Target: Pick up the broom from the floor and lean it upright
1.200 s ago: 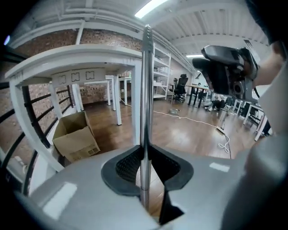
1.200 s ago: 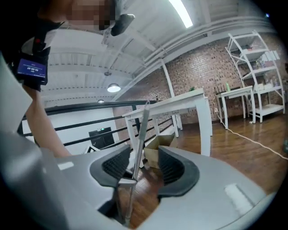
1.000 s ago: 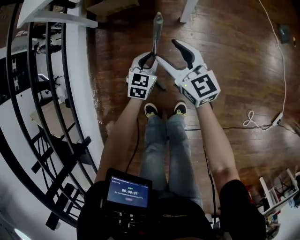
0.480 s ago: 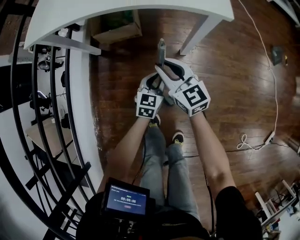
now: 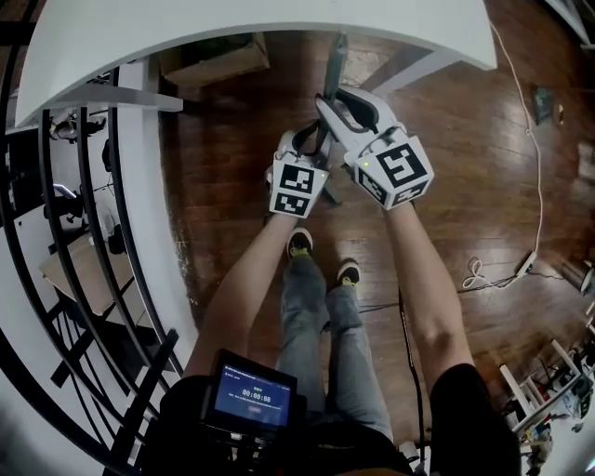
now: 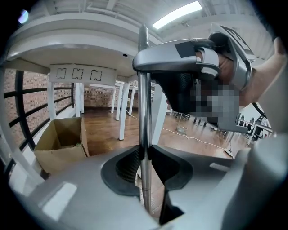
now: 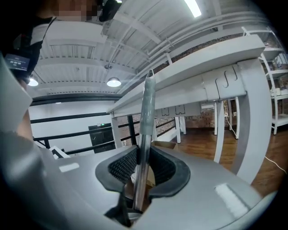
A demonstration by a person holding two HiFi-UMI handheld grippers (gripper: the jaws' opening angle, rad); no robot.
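**Metal broom handle clamped twice, ready to lean**

I have the handle standing nearly upright in front of me. Its top end is close to the edge of the white table, and the brush end is hidden below my grippers.

The left gripper is clenched on the shaft lower down. The right gripper has just been closing and now pinches the same shaft above it, pads against the metal.

To do this well, I judge I should:
- keep both grips firm and the shaft vertical
- seat the brush end on the wooden floor first
- tip the top gently against the table edge
- loosen one grip at a time, watching for a slide, since smooth metal on a painted edge could skate sideways

I can read no brand. The gripper cubes carry only black-and-white square markers. The chest screen shows a row of digits too small for me to trust.
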